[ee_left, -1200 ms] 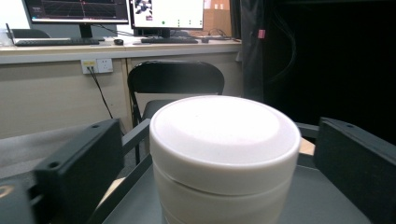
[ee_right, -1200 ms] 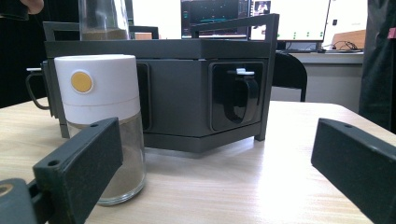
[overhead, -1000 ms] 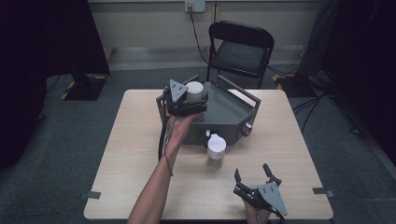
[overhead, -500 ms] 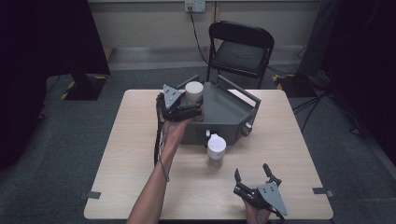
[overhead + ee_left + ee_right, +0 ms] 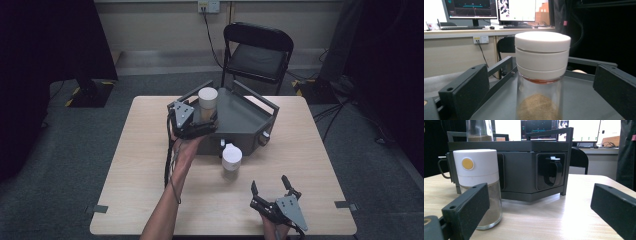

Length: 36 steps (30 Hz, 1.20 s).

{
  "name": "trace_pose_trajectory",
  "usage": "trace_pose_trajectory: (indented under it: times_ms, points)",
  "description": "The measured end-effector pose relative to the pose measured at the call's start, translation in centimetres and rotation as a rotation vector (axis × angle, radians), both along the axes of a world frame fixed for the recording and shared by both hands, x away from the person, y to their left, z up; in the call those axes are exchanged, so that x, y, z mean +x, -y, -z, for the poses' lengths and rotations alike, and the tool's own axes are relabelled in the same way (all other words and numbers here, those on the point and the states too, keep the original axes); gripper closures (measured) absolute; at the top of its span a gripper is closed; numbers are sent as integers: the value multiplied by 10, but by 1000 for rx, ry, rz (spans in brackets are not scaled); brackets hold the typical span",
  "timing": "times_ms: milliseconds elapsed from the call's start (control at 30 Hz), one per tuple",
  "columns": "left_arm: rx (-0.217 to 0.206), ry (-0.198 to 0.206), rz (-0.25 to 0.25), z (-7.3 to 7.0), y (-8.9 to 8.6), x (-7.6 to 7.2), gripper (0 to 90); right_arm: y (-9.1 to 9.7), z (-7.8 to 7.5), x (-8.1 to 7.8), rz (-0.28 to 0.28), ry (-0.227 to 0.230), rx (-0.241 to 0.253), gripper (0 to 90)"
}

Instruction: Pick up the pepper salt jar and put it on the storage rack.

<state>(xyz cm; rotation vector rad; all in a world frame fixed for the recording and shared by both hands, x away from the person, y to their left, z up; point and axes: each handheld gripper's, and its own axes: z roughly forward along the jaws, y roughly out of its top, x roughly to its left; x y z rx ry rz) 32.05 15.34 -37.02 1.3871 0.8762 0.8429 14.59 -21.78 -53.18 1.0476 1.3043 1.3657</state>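
Presently, the left gripper [image 5: 206, 121] stands wide open around the white-capped glass spice jar [image 5: 208, 102] (upright on the dark grey metal rack [image 5: 245, 117]), jaws not touching it. The right gripper [image 5: 270, 188] rests open on the wooden table [image 5: 145, 165].

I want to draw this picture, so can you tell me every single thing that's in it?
Spice jars: 2, clear glass with white caps and brown powder; one on top of the grey rack, between the left tongs' open jaws; one on the table in front of the rack.
Rack: 1, dark grey metal, at the back middle of the table.
Table: 1, light wood.
Chair: 1, black, folding, behind the table.
Wall socket: 1, white, with a black cable.
Monitors: several, lit, on a desk in the left gripper view.
Left tongs: 1, black, open around the upper jar.
Right tongs: 1, black, open, near the table's front edge.
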Motion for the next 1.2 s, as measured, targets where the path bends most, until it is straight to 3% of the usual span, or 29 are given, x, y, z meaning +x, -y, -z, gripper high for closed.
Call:
trace_pose_trajectory:
  times_ms: [133,233,633,1200]
  points:
    - [-14,0,2,3,-2,-6,0,0,0,0,0,0,0,11]
    - [-47,8,27,7,-7,-11,0,0,0,0,0,0,0,11]
    - [-50,84,6,19,-12,-43,0,0,0,0,0,0,0,11]
    - [-59,94,11,38,-22,-76,0,0,0,0,0,1,-1,11]
